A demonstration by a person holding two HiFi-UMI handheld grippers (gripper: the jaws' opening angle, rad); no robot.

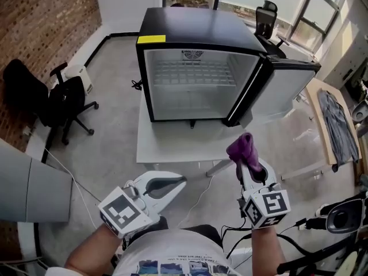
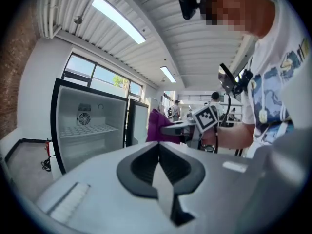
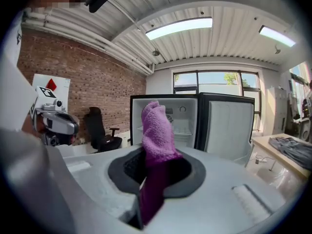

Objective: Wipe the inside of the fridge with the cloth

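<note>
A small black fridge (image 1: 195,50) stands on a low white table (image 1: 172,145), its door (image 1: 287,91) swung open to the right and its white inside (image 1: 192,88) with a wire shelf bare. My right gripper (image 1: 247,164) is shut on a purple cloth (image 1: 244,148), which sticks up out of its jaws well short of the fridge. The right gripper view shows the cloth (image 3: 157,130) standing in front of the fridge (image 3: 183,118). My left gripper (image 1: 179,181) is shut with nothing in it, low at the left. From the left gripper view the fridge (image 2: 87,126) and cloth (image 2: 158,128) show.
Black office chairs (image 1: 52,99) stand at the left by a brick wall. A wooden table (image 1: 339,125) with a grey garment lies at the right. Cables run over the floor below the white table. More people stand far off in the left gripper view.
</note>
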